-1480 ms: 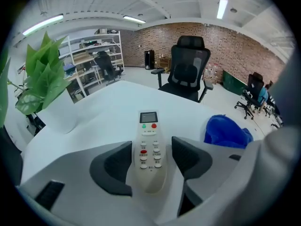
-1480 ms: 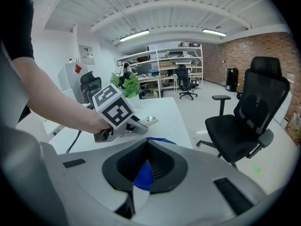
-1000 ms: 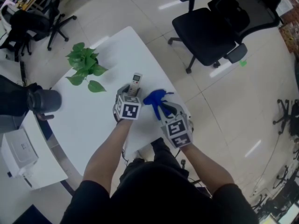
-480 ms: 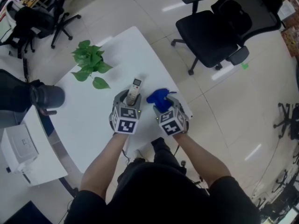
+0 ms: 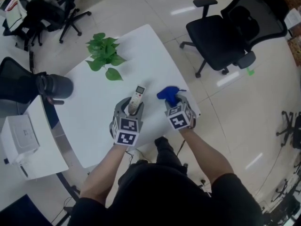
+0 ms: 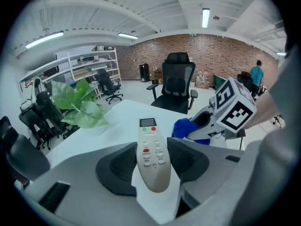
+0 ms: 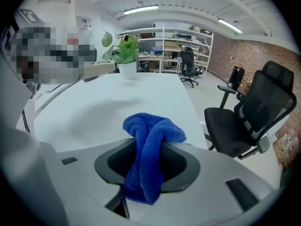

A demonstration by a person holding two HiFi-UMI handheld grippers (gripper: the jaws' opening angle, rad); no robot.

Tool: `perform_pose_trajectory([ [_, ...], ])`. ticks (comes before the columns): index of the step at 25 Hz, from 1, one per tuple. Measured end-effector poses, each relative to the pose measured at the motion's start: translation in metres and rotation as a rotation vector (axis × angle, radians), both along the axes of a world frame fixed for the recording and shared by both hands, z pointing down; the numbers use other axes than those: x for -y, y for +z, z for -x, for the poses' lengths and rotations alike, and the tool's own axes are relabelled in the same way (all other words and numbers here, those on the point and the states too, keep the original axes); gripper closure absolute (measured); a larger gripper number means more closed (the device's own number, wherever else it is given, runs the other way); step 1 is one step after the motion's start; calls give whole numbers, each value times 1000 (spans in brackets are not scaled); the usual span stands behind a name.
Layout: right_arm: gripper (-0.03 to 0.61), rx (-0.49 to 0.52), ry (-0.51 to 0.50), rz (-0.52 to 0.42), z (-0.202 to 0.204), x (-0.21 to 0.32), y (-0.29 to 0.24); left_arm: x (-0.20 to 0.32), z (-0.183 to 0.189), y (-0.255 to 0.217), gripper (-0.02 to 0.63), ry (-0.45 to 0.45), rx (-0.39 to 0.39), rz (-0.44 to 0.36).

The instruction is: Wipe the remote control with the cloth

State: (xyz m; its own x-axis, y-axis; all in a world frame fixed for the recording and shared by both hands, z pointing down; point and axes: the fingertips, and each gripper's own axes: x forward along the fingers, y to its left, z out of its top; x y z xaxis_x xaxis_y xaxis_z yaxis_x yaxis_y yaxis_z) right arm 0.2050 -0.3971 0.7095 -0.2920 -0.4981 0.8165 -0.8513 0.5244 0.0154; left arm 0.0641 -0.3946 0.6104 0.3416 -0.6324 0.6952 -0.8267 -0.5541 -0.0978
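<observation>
The remote control (image 5: 136,99) is held lengthwise in the left gripper (image 5: 131,108), button side up, with its display end pointed away from the person. The jaws are clamped on its two long edges, as is seen in the left gripper view (image 6: 151,160). It is kept over the white counter (image 5: 89,112), near the edge closest to the person. Just to its right, apart from it, the blue cloth (image 5: 168,94) is bunched between the jaws of the right gripper (image 5: 176,105). These jaws are closing, and the pads are laid against both sides of the bunch (image 7: 149,142). A green potted plant (image 5: 105,56) is set at the counter's far side. A black office chair (image 5: 225,31) is seen on the floor beyond.
</observation>
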Motion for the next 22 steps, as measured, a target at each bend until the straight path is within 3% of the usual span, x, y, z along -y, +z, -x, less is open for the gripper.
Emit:
perform_pose_trajectory([
  [6, 431, 49, 25, -84, 24, -28, -52, -39, 35, -28, 407, 26, 2, -69],
  [12, 434, 161, -11, -248, 88, -104, -152, -118, 83, -69, 407, 74, 13, -166],
  [17, 434, 262, -162, -377, 180, -197, -227, -195, 132, -103, 407, 144, 75, -285],
  [22, 436, 320, -337, -405, 260, -272, -267, -256, 167, -126, 407, 207, 159, -374],
])
